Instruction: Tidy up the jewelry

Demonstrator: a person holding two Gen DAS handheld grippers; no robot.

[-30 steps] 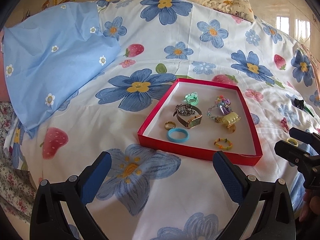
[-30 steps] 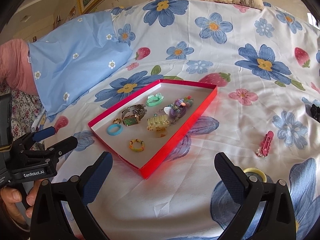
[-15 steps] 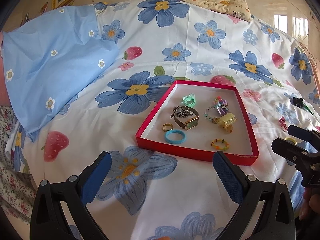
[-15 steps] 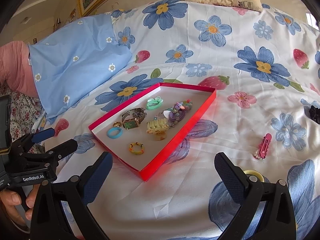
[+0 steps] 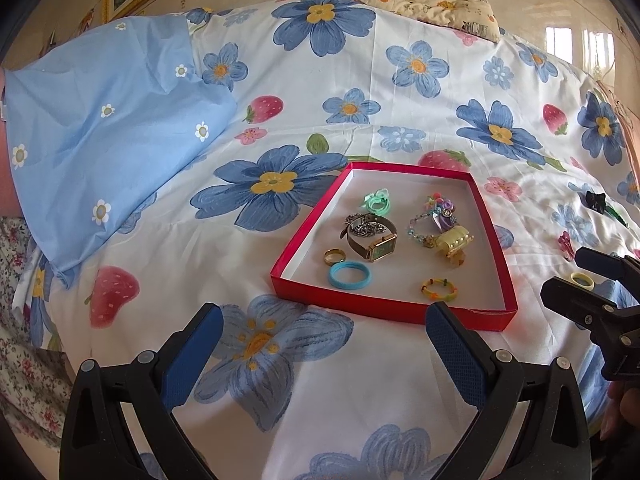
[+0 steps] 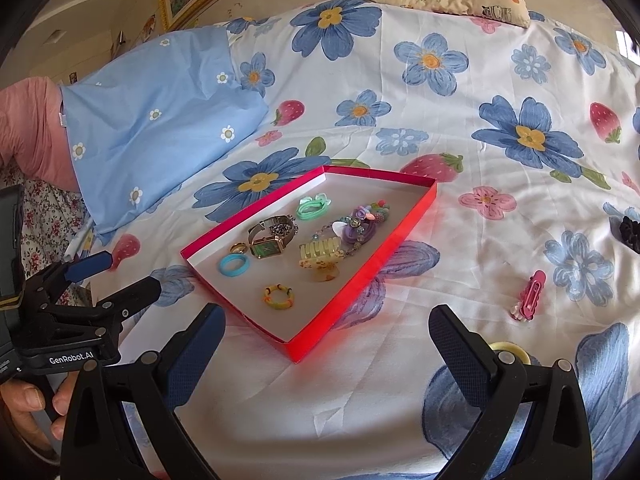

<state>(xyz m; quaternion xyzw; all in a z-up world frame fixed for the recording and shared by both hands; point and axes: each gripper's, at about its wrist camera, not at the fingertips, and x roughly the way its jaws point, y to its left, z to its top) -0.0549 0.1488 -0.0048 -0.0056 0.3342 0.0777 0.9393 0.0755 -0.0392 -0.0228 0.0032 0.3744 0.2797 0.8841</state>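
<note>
Jewelry tray (image 5: 394, 309) fills both views; only right wrist shows pink clip (image 6: 531, 295); both claws spread.

White lettering "GenRobot.AI" on the black body of the left gripper (image 6: 116, 276), seen in the right wrist view. A second white line at the frame's left edge, cut off and illegible. No other legible text, number or sign in either view.
</note>
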